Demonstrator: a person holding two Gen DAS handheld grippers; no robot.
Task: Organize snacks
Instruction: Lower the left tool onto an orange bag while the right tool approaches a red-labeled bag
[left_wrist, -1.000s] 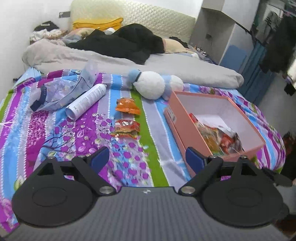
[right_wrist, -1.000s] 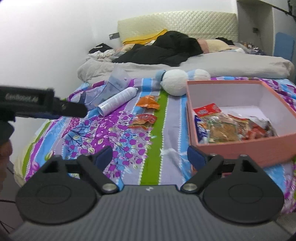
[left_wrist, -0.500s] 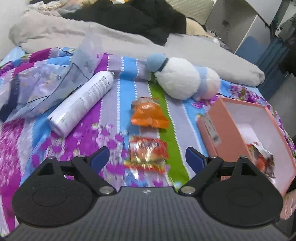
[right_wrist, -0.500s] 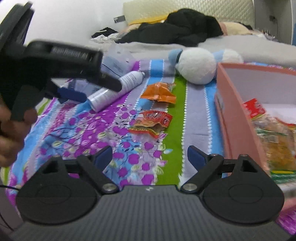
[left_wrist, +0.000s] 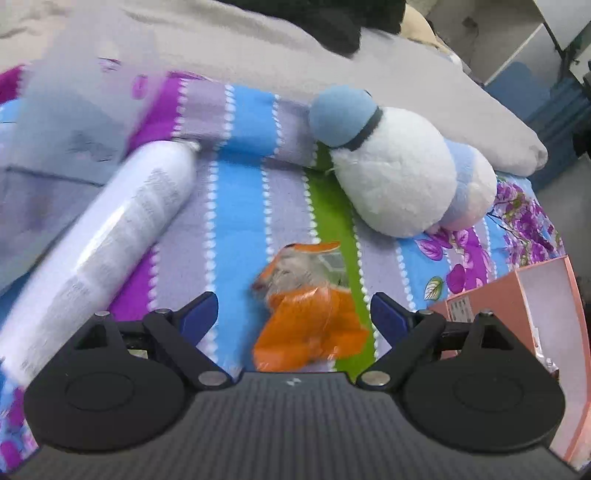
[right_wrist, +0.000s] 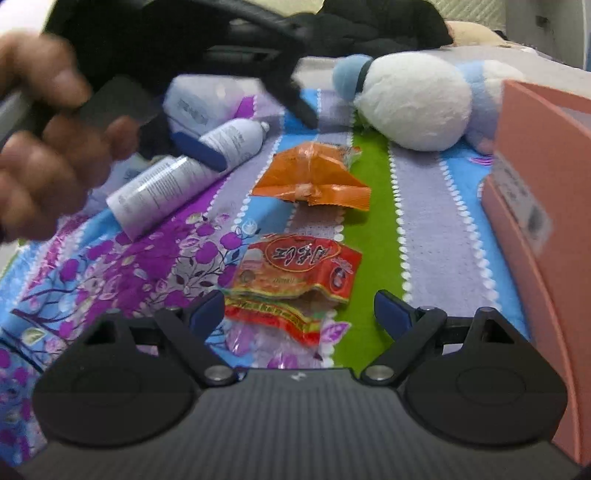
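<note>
An orange snack packet (left_wrist: 310, 325) lies on the striped bedspread between the open fingers of my left gripper (left_wrist: 293, 314); it also shows in the right wrist view (right_wrist: 314, 177). A red snack packet (right_wrist: 295, 280) lies in front of it, between the open fingers of my right gripper (right_wrist: 299, 314). Both grippers are empty. The pink box (left_wrist: 535, 295) stands at the right, and in the right wrist view (right_wrist: 546, 206) only its side wall shows. The left gripper (right_wrist: 251, 114) appears in the right wrist view, held by a hand above the can.
A white spray can (left_wrist: 110, 236) lies left of the packets, with a grey plastic bag (left_wrist: 55, 147) behind it. A white and blue plush toy (left_wrist: 399, 173) sits behind the packets. A grey duvet (left_wrist: 258, 48) lies further back.
Both grippers have moved forward and down toward the bedspread. The left one went from the red packet to the orange one. The right one closed in on the red packet.
</note>
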